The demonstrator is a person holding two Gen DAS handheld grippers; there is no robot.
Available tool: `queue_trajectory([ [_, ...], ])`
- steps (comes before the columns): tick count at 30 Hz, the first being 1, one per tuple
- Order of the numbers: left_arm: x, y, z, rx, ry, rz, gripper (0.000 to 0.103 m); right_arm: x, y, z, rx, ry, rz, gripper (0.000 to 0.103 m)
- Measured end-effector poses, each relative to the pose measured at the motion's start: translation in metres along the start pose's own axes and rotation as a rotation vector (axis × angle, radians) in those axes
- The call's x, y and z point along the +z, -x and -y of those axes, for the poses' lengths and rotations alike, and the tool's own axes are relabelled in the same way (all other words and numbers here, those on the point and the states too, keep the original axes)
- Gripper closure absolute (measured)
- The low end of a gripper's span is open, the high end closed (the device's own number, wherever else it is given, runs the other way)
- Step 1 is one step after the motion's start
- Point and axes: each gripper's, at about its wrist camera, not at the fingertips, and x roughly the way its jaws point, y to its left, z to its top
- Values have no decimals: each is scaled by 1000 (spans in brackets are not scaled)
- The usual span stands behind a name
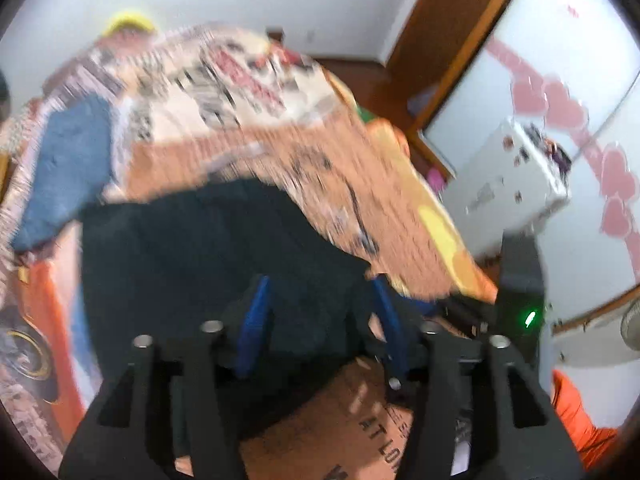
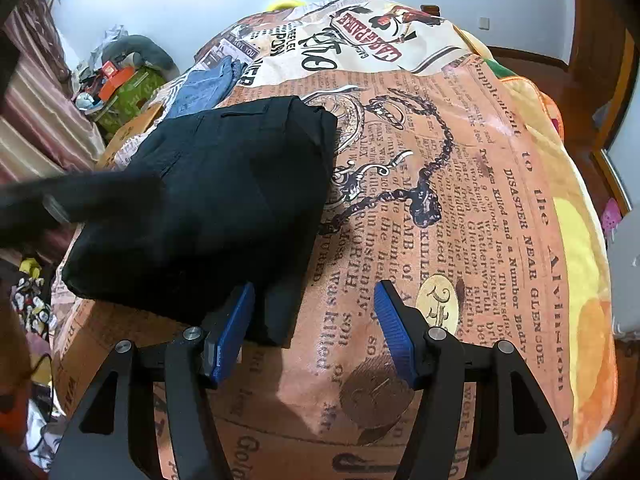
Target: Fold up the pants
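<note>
Black pants [image 2: 224, 200] lie folded into a thick bundle on the newspaper-print bed cover [image 2: 460, 220]. My right gripper [image 2: 314, 320] stands open just above the cover, and the bundle's near corner reaches between its blue pads, close to the left pad [image 2: 232, 332]. The left wrist view is blurred. There the pants [image 1: 200, 260] fill the space under my left gripper [image 1: 320, 312], whose blue pads stand apart with no cloth pinched. In the right wrist view that left gripper [image 2: 60, 200] is a dark blur over the bundle's left side. The right tool's body [image 1: 520, 280] shows a green light.
Folded blue jeans [image 2: 204, 84] lie further back on the bed. Boxes and clutter [image 2: 128, 92] and a striped curtain [image 2: 36, 120] stand to the bed's left. A wooden door frame [image 1: 452, 40] and a white box [image 1: 516, 172] are to the right. Orange cloth [image 1: 576, 420] shows low right.
</note>
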Motion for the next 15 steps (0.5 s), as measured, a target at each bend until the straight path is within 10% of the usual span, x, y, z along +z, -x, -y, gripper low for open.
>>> queue_trajectory([
  [6, 41, 10, -57, 185, 42, 63, 35, 0, 2, -2, 1, 10, 2, 45],
  [15, 74, -68, -176, 380, 166, -99, 35, -4, 5, 0, 9, -16, 3, 43],
])
